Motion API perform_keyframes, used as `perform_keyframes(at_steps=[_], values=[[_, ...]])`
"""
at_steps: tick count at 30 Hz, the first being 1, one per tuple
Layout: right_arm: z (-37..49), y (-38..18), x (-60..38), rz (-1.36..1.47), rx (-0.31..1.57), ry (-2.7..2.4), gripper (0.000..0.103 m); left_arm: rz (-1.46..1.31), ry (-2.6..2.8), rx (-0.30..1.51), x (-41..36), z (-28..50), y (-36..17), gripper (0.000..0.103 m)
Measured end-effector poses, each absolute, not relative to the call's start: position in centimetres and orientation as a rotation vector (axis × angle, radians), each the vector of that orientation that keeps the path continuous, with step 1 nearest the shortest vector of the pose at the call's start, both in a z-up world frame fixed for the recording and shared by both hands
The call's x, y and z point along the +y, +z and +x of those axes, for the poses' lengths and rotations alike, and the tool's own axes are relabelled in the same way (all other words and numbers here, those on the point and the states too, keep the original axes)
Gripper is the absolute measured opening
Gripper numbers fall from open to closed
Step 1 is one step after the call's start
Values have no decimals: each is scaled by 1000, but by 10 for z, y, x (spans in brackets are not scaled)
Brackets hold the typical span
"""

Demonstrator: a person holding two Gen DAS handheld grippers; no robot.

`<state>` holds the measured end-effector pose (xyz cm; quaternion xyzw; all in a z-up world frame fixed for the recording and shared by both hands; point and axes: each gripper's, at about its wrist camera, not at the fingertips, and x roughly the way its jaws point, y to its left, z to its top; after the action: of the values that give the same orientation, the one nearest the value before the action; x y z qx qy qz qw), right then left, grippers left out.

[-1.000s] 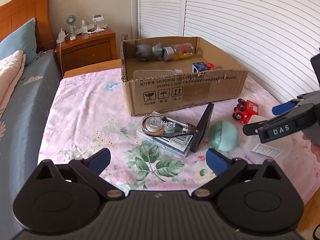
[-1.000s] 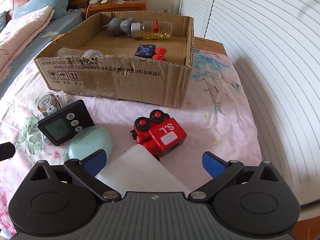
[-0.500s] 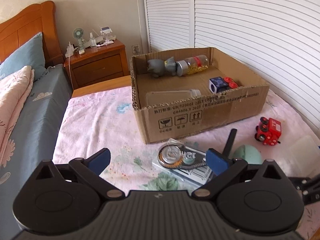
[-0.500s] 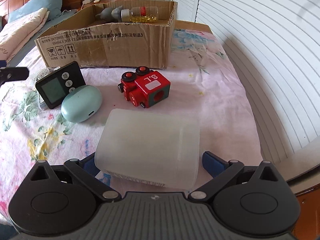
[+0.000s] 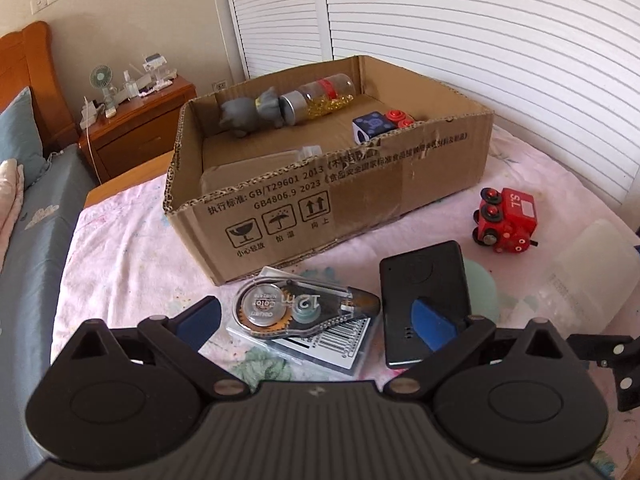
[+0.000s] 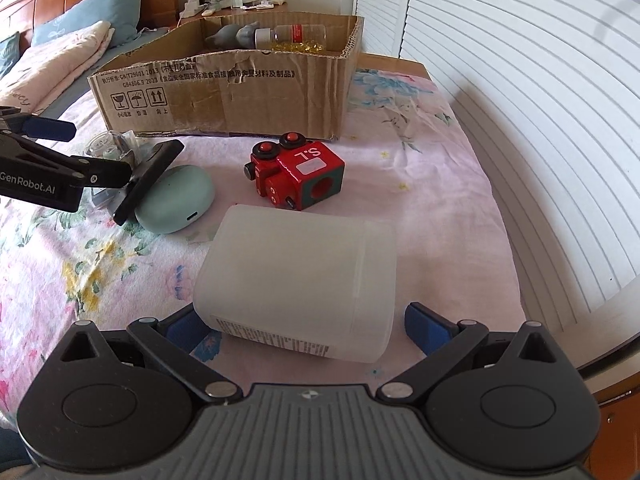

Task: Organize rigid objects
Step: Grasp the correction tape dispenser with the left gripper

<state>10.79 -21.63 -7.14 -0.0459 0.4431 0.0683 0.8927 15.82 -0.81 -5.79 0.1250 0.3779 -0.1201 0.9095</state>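
Right gripper [image 6: 304,322] wide open, holding nothing, straddling the tub [image 6: 298,280] lying on the bed before the box [image 6: 224,92]; left gripper [image 5: 316,322] open, empty, over the tape [image 5: 296,308]; risk: smooth tub squirts out if pinched off-centre.

The left wrist camera looks down at the cardboard box [image 5: 328,184] from near; the right one sits lower (further right), sharing the red toy train [image 6: 298,170].
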Motion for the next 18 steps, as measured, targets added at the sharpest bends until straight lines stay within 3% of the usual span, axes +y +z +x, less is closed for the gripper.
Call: perform_keyframes(at_steps=[18], values=[[106, -73, -217, -97, 893, 149, 103, 165, -215, 788, 6, 175, -74, 100]])
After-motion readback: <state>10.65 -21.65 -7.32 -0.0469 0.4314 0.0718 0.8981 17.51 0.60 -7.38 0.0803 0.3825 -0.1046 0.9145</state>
